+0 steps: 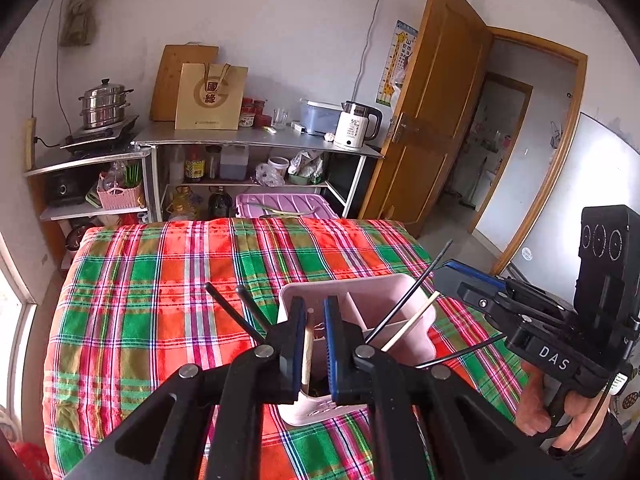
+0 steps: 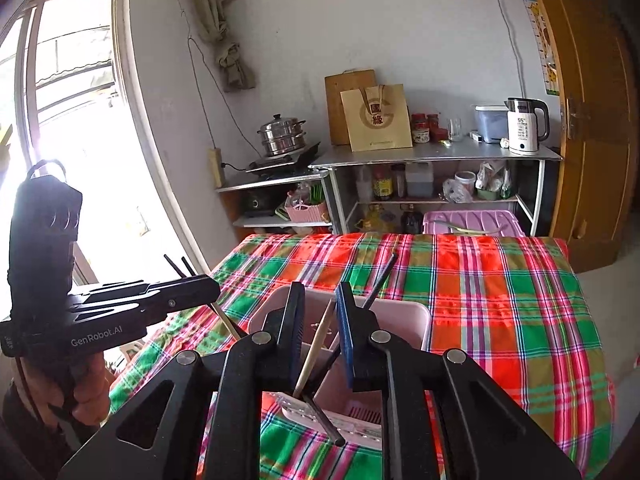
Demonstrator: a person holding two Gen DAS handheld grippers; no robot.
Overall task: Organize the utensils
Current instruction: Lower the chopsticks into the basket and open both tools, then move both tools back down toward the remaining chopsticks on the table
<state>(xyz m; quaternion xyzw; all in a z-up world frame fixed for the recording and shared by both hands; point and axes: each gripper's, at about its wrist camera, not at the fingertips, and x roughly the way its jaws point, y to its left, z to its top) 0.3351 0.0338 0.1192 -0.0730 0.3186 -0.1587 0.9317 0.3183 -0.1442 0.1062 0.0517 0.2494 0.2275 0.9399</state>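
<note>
A pink utensil holder [image 1: 380,308] with compartments stands on the plaid-covered table [image 1: 160,300]; it also shows in the right wrist view [image 2: 404,320]. My left gripper [image 1: 316,344] hangs over its left compartment, jaws slightly apart around a light wooden chopstick [image 1: 307,356] standing in it. Black chopsticks [image 1: 236,316] stick out to the left. My right gripper [image 2: 318,340] hangs over the holder, jaws apart, with a wooden chopstick [image 2: 316,354] and a black chopstick [image 2: 380,280] between them. In the left wrist view more chopsticks [image 1: 408,308] lean out of the right compartment.
Metal shelves [image 1: 256,144] behind the table hold a steamer pot [image 1: 105,104], a paper bag [image 1: 210,96] and a white kettle [image 1: 356,126]. An open wooden door [image 1: 436,112] is at right. A window [image 2: 80,120] is at left.
</note>
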